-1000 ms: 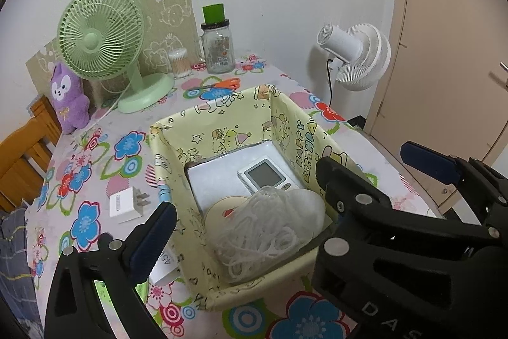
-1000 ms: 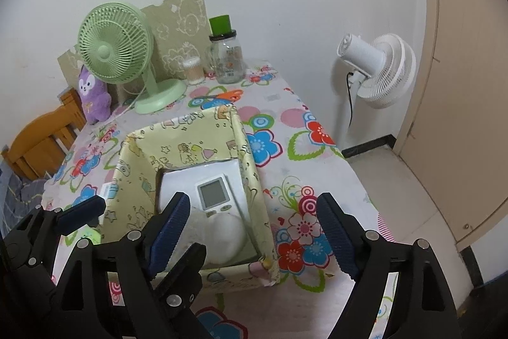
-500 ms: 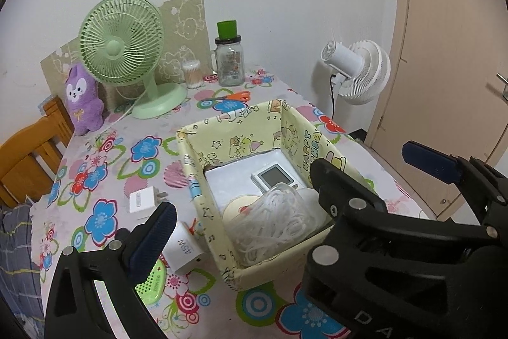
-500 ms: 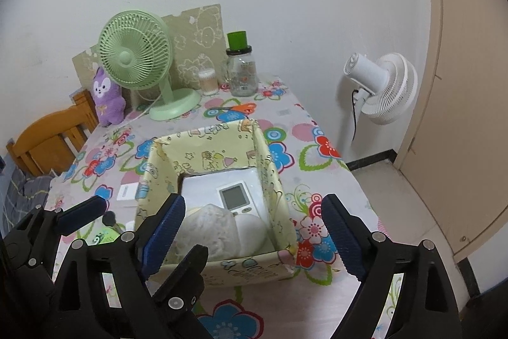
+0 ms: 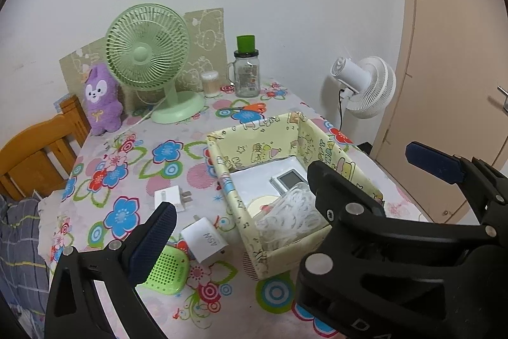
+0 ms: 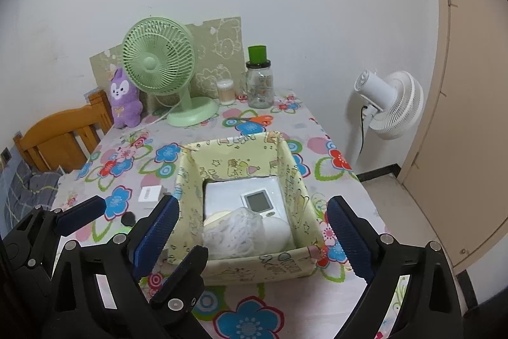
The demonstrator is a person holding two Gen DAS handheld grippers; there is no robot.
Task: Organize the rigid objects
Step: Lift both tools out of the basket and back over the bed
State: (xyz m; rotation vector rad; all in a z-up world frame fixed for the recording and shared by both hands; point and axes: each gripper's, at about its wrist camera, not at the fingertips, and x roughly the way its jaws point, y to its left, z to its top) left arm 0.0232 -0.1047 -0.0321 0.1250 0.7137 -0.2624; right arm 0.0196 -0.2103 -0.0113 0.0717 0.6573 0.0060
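Both the left tongs [image 5: 285,196] and right tongs [image 6: 250,231] hang open and empty above the table [image 5: 177,148], so the next pick looks like the white charger [image 5: 204,239] beside the yellow box [image 5: 254,231].

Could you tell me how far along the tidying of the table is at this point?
Partly done: the yellow box already holds a remote and bagged cable. Nothing is in hand; left gripper and right gripper are open. Two white chargers and the green device remain outside.
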